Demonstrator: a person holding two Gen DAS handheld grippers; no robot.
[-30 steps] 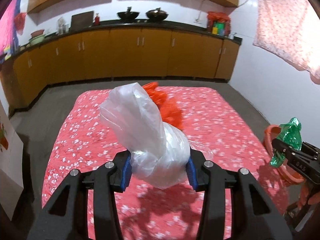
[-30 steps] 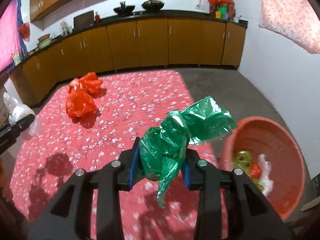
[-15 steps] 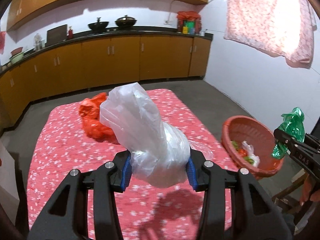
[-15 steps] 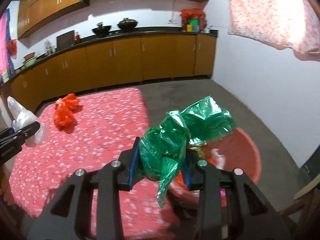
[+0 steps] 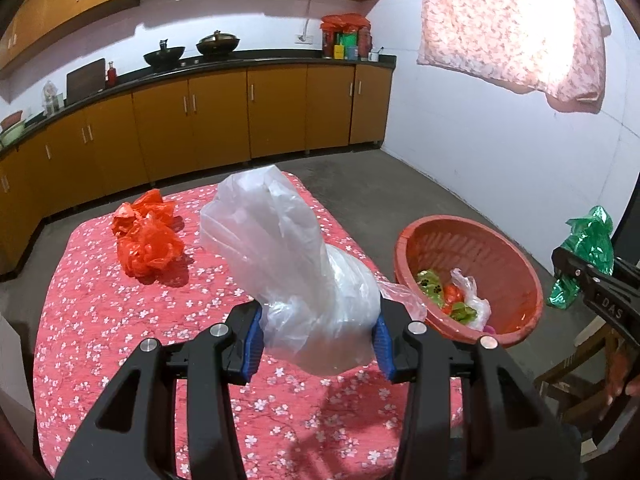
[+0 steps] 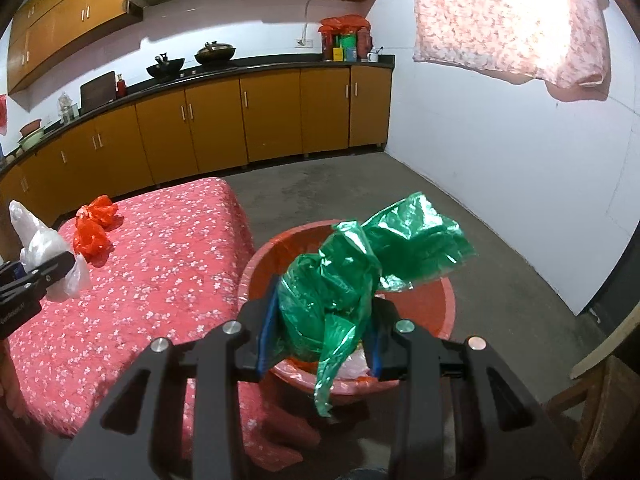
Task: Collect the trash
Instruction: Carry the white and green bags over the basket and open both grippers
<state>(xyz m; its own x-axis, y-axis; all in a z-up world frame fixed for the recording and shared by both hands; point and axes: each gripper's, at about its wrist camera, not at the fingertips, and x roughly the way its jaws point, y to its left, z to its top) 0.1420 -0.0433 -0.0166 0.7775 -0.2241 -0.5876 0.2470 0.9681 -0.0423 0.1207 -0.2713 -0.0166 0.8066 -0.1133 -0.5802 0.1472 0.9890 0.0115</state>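
My left gripper (image 5: 318,340) is shut on a clear white plastic bag (image 5: 292,264) and holds it above the red flowered table (image 5: 100,320), left of the red basket (image 5: 516,260). My right gripper (image 6: 318,340) is shut on a crumpled green plastic bag (image 6: 360,268) held over the red basket (image 6: 444,300). The basket stands off the table's right side and holds several scraps of trash (image 5: 456,296). In the left wrist view the right gripper (image 5: 580,276) with the green bag (image 5: 592,248) shows at the right edge. Two red bags (image 5: 146,236) lie on the table's far left part.
Brown kitchen cabinets (image 5: 220,116) with pans on the counter run along the back wall. A pink cloth (image 5: 512,28) hangs on the white wall at the right. A wooden stool (image 6: 600,392) stands at the lower right, beside the basket. Grey floor lies between table and wall.
Both grippers have swung right with their bags. The basket came into the left wrist view, and the green bag now hangs over the basket instead of over the table's edge.
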